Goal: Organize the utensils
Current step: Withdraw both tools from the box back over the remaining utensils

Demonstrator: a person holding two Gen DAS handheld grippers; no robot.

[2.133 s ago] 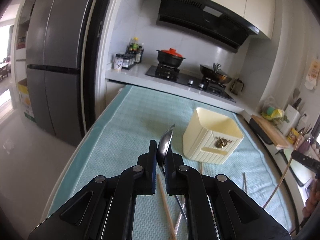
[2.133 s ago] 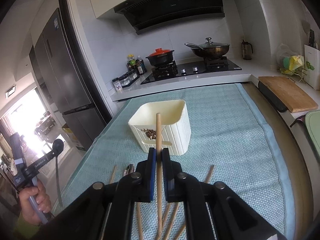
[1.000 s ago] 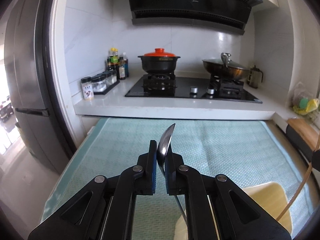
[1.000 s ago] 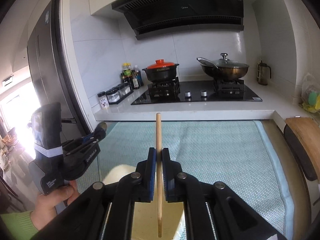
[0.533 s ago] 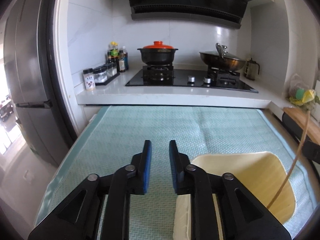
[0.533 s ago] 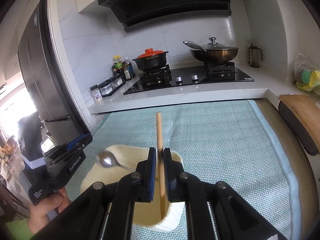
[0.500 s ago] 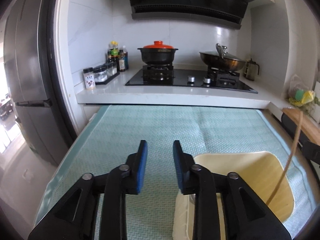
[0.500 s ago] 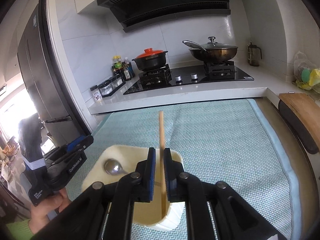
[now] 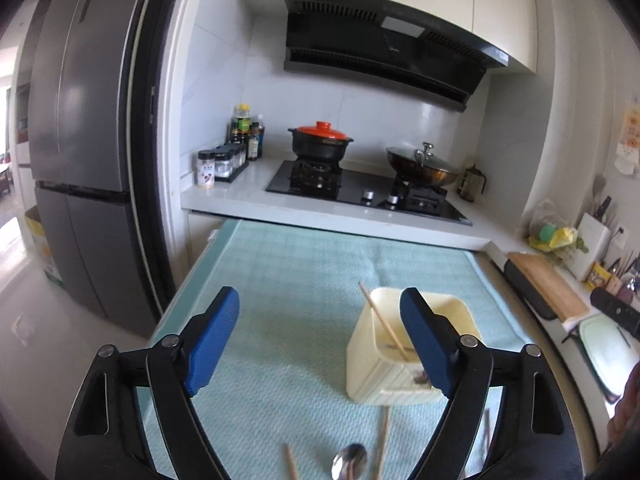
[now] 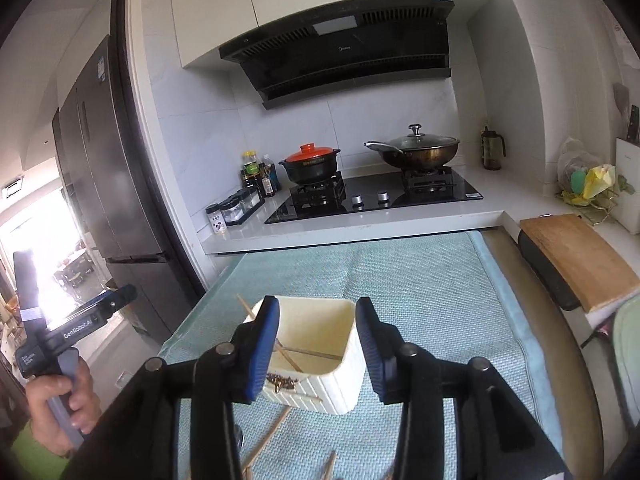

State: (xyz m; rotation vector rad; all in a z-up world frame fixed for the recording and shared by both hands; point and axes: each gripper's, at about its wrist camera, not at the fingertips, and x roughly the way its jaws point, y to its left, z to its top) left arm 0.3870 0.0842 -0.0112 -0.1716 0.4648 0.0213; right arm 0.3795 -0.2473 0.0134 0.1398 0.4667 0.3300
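A cream utensil holder (image 9: 404, 360) stands on the teal mat (image 9: 280, 280); it also shows in the right wrist view (image 10: 320, 360). A wooden chopstick (image 9: 382, 322) leans inside it, sticking out at the left corner (image 10: 246, 307). My left gripper (image 9: 320, 340) is open and empty, above the mat to the holder's left. My right gripper (image 10: 316, 348) is open and empty, just above the holder. A metal spoon (image 9: 350, 460) and loose chopsticks (image 9: 382, 436) lie on the mat in front of the holder.
A stove with a red-lidded pot (image 9: 320, 144) and a wok (image 9: 422, 166) sits behind the mat. A fridge (image 9: 88, 140) stands at the left. A cutting board (image 10: 576, 256) lies at the right. Spice jars (image 9: 220, 164) stand on the counter.
Both grippers have opened wide and pulled back from the holder. The spoon and the chopstick they held are released; the chopstick now leans inside the holder.
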